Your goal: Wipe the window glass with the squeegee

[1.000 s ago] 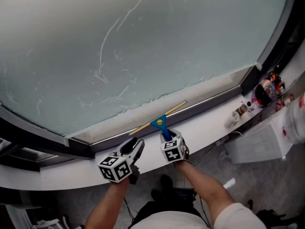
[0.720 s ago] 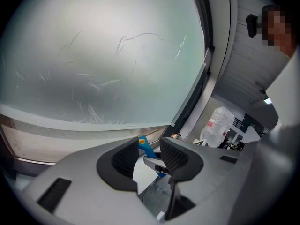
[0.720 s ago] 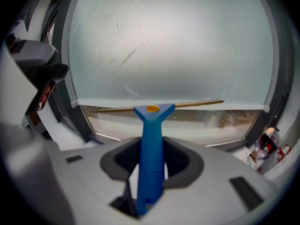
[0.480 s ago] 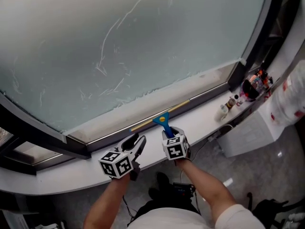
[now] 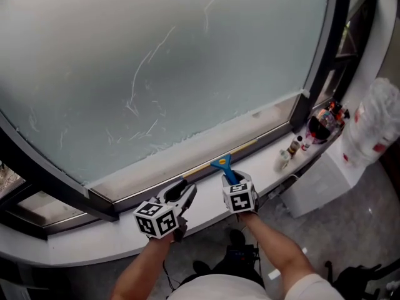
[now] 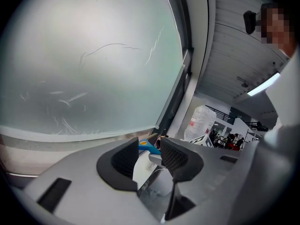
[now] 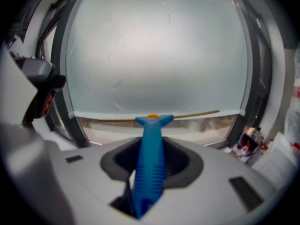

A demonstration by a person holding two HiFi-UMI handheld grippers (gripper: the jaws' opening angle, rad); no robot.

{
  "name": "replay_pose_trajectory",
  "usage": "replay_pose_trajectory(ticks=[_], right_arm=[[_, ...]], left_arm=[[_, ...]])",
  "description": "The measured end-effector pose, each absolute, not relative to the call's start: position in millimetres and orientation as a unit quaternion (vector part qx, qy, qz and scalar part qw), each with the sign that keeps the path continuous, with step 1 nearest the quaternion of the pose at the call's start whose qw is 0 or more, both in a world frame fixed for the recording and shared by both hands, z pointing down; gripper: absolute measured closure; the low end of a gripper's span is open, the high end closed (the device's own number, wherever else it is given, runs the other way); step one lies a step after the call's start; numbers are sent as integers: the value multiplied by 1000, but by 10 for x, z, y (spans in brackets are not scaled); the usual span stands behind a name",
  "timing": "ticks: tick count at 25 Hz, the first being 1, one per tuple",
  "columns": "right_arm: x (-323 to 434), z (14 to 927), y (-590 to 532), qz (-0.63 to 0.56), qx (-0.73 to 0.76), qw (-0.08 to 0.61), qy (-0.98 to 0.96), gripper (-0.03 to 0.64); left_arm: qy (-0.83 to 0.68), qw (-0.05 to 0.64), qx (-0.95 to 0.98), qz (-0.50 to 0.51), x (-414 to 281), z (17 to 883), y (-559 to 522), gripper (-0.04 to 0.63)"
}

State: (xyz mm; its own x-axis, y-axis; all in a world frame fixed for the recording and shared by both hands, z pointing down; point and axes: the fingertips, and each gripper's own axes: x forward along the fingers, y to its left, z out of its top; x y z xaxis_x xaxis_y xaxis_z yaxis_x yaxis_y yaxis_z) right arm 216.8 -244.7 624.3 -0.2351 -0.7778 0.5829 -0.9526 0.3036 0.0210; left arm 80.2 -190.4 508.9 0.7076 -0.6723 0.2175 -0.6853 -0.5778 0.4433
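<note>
Your right tool (image 5: 232, 181), in the head view, is clamped on the blue handle of the squeegee (image 5: 220, 162), whose blade lies low near the bottom frame (image 5: 187, 167) of the window glass (image 5: 156, 61). The left gripper view shows your left tool (image 6: 150, 150) apart and empty. In the right gripper view the handle seems light, stiff plastic; grip it at its ribbed part.
</note>
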Motion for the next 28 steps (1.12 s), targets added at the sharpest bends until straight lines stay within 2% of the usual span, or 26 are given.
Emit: replay_pose_trajectory(ticks=[6,18,28], right_arm=[[2495,5928,-2748,174,556,231,-779,465],[3614,4919,-3869,140,538,201,-806,465],[3766,3525,-4454,87,525,154,-832,465]], left_arm=[[-401,245,883,-1,1069,4923,-2232,429],[-440,205,873,-42,1998,4378,-3278,428],[-435,134,890,-35,2100,3516,-3634,429]])
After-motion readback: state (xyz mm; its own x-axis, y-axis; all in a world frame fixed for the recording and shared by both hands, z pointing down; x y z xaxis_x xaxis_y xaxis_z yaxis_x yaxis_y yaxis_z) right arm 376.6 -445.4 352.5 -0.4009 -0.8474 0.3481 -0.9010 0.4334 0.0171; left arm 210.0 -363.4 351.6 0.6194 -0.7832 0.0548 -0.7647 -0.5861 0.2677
